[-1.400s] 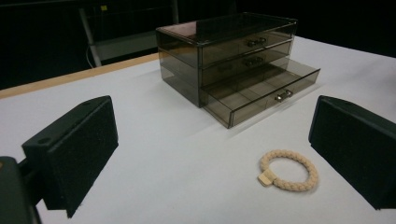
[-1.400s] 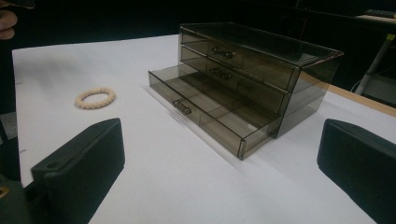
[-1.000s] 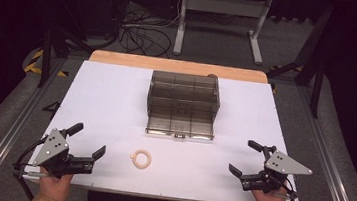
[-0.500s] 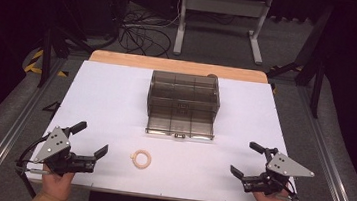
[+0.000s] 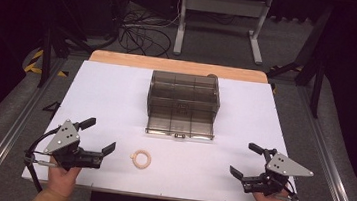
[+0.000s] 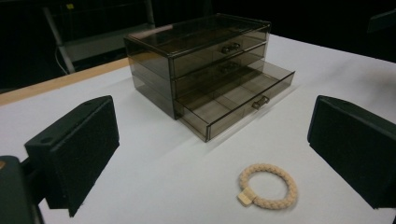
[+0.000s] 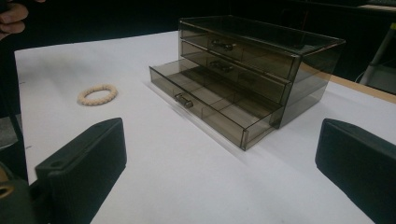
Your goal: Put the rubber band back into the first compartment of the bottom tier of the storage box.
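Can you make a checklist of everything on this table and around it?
Surface: white table top, wooden strip at the far edge.
Job's things: beige braided hair tie lying flat; smoky clear drawer box, bottom drawer pulled out, upper two shut.
Clutter: nothing seen.
Grippers: left tongs open, holding nothing; right tongs open, holding nothing.
Cables: one trails from each gripper; loose cables on the floor.
Surroundings: dark room, grey metal stand behind.
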Demonstrator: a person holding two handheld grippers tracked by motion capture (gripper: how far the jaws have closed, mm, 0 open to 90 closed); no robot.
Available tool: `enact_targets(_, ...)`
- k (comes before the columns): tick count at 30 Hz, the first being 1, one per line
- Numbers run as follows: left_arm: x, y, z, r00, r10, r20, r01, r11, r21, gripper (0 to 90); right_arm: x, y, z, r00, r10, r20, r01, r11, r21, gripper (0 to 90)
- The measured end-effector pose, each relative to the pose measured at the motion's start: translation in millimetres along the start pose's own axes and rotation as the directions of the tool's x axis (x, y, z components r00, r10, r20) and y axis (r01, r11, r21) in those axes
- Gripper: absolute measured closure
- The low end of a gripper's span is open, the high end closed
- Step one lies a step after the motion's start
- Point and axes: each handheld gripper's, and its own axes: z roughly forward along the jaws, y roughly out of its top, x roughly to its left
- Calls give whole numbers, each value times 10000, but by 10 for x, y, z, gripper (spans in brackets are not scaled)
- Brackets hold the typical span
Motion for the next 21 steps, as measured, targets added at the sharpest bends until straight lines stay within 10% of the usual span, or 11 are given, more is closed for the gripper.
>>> enact_targets(21, -56, 243, 338, 9968, -56, 797, 11, 9984, 561, 31, -2, -5, 14, 10000, 1, -67, 0, 9999, 106, 25)
